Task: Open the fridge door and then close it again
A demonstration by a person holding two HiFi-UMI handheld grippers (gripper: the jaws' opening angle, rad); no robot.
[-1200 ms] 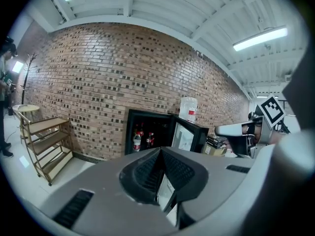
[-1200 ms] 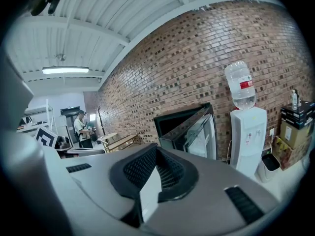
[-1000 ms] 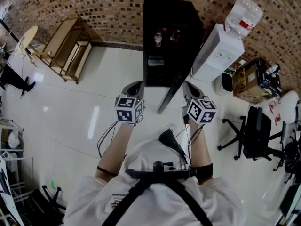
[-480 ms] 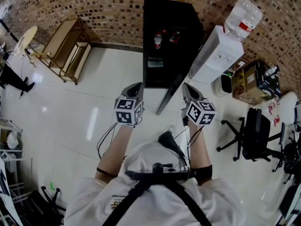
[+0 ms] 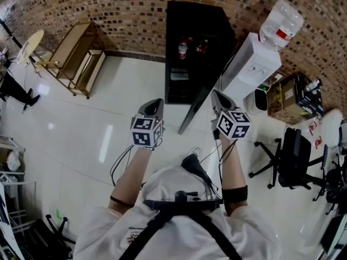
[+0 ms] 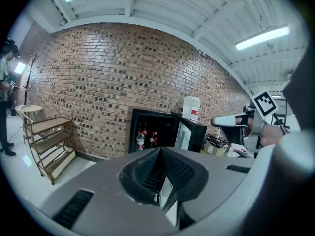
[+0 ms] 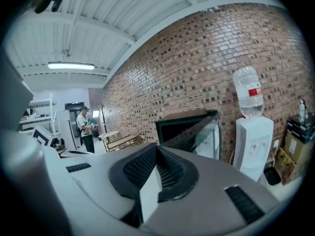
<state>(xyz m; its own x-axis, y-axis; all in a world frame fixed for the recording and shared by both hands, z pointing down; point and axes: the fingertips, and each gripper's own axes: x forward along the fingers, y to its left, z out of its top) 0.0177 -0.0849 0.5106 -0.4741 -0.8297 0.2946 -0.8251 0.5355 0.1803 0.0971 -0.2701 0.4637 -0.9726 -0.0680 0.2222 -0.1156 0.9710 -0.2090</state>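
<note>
Top centre of the head view: black fridge (image 5: 198,31) against the brick wall, its door (image 5: 196,108) swung open toward the lower right. Mid-frame, left gripper (image 5: 156,102) sits left of the door edge, apart from it. The right gripper (image 5: 217,95) is just beside the door's right face; contact unclear. Water dispenser (image 5: 250,66) stands right of the fridge.

Left gripper view: jaws pressed together, nothing between them. Bottles (image 6: 141,140) inside the fridge, centre frame.

Right gripper view: jaws closed and empty, door glass just beyond them.
</note>
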